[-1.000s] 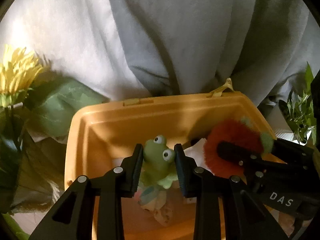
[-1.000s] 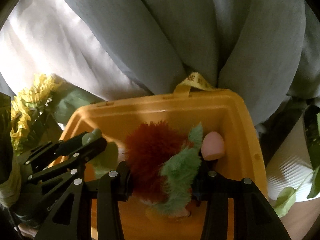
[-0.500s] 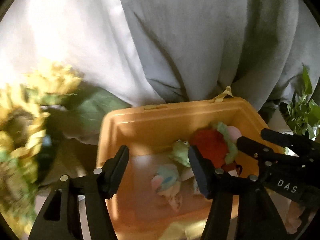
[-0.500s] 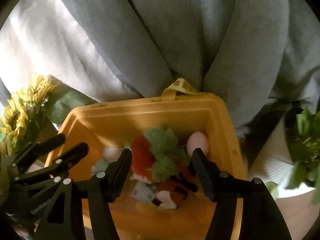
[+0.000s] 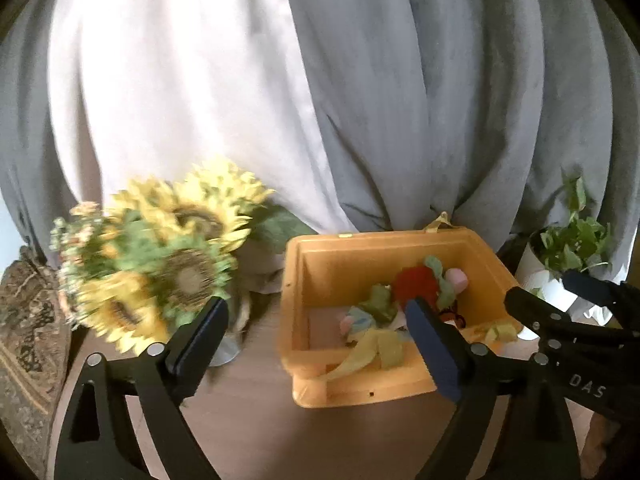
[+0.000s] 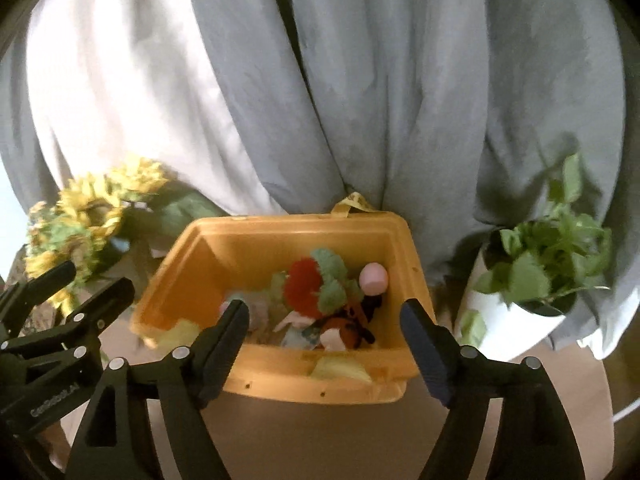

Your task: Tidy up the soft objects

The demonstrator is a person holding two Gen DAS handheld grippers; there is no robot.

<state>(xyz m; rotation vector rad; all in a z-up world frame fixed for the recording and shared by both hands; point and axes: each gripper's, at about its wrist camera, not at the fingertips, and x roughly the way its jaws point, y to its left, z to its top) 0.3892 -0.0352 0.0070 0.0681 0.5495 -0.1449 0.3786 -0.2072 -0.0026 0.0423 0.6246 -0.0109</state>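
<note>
An orange plastic bin (image 5: pixel 360 388) (image 6: pixel 280 380) stands on the wooden table and holds several soft toys. Among them are a red and green fluffy toy (image 5: pixel 416 284) (image 6: pixel 306 290), a green frog toy (image 5: pixel 378 300), a pink egg shape (image 5: pixel 456 278) (image 6: pixel 374 278) and an orange striped toy (image 6: pixel 348 326). Yellow cloth (image 5: pixel 368 354) (image 6: pixel 340 368) lies at the bin's near side. My left gripper (image 5: pixel 316 340) is open and empty, above and in front of the bin. My right gripper (image 6: pixel 324 344) is open and empty, over the bin's near rim.
A bunch of sunflowers (image 5: pixel 168 256) (image 6: pixel 80 216) stands left of the bin. A potted green plant in a white pot (image 6: pixel 532 280) (image 5: pixel 568 248) stands right of it. Grey and white curtains (image 6: pixel 360 80) hang behind. A patterned cushion (image 5: pixel 24 320) is at far left.
Both grippers have opened, letting the frog toy and the red fluffy toy fall into the bin. Both have since pulled back and up from the bin.
</note>
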